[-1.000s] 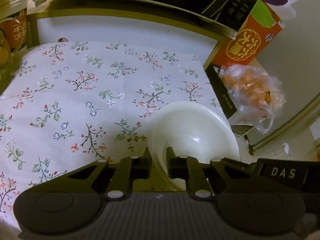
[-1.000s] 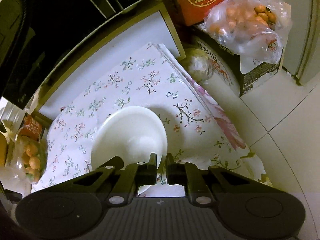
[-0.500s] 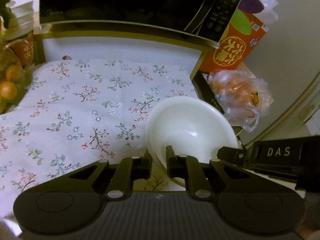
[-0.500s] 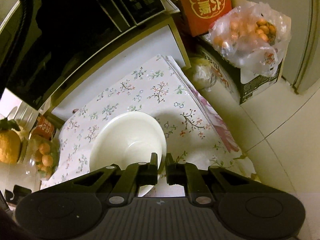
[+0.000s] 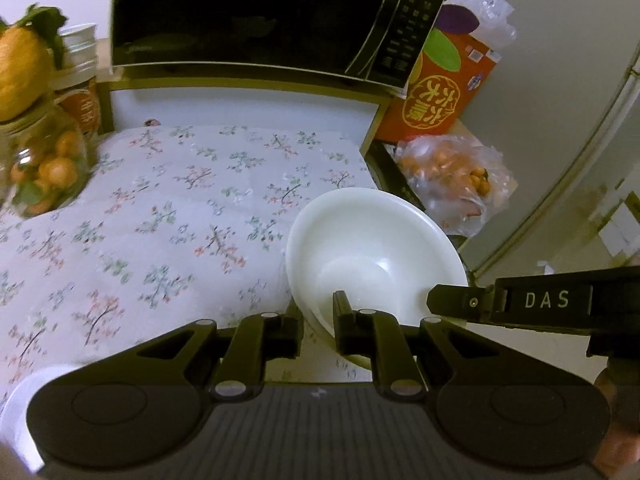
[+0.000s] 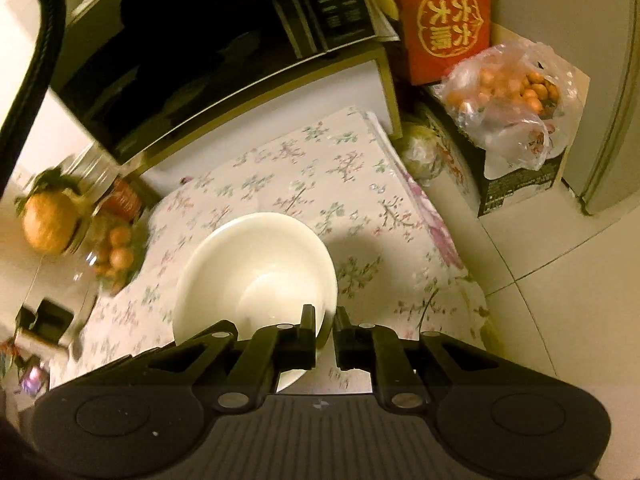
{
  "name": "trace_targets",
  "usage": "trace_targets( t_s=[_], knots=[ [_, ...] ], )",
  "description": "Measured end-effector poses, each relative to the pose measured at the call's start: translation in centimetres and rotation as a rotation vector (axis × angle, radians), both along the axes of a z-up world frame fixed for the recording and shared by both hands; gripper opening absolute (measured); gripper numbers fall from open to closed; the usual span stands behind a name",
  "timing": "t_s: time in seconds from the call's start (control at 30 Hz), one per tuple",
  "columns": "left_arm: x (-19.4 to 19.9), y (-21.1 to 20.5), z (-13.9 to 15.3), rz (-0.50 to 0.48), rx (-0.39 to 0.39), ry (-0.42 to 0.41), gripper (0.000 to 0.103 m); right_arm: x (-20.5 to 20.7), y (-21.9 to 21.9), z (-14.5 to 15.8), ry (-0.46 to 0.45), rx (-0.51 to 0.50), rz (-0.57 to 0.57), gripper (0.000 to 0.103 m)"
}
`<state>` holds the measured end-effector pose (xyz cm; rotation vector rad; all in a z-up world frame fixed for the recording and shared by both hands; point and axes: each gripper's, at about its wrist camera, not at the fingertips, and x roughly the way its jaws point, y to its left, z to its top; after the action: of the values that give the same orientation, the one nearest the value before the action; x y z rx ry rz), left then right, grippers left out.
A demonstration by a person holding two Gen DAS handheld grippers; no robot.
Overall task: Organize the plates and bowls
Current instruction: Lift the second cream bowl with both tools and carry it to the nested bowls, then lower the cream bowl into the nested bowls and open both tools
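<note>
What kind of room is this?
Probably a home kitchen corner: a microwave above a table with a flowered cloth, a white bowl, and a bag of small oranges.

One white bowl (image 5: 372, 248) is in view above one floral tablecloth (image 5: 160, 216). Also visible: one black microwave (image 5: 260, 16), one red printed box (image 5: 436, 92), one plastic bag of small oranges (image 5: 452, 176), one glass jar of oranges (image 5: 40, 168), and two black grippers, left gripper (image 5: 318, 320) and right gripper (image 6: 325, 330).
</note>
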<state>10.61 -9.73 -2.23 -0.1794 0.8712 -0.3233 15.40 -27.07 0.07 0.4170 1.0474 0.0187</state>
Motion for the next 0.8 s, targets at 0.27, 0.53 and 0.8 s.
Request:
trace_targets(
  t_s=[0.27, 0.53, 0.8],
  knots=[
    [-3.7, 1.7, 0.2, 0.025, 0.001, 0.027, 0.015, -3.1, 2.5, 0.8, -0.018, -0.034, 0.097, 0.011],
    [-6.2, 3.6, -0.2, -0.008, 0.002, 0.037, 0.015, -6.1, 4.0, 1.0, -0.034, -0.051, 0.178, 0.011],
    [-7.1, 4.0, -0.4, -0.015, 0.009, 0.056, 0.015, -7.4, 5.6, 1.1, -0.04, -0.086, 0.219, 0.011]
  ],
)
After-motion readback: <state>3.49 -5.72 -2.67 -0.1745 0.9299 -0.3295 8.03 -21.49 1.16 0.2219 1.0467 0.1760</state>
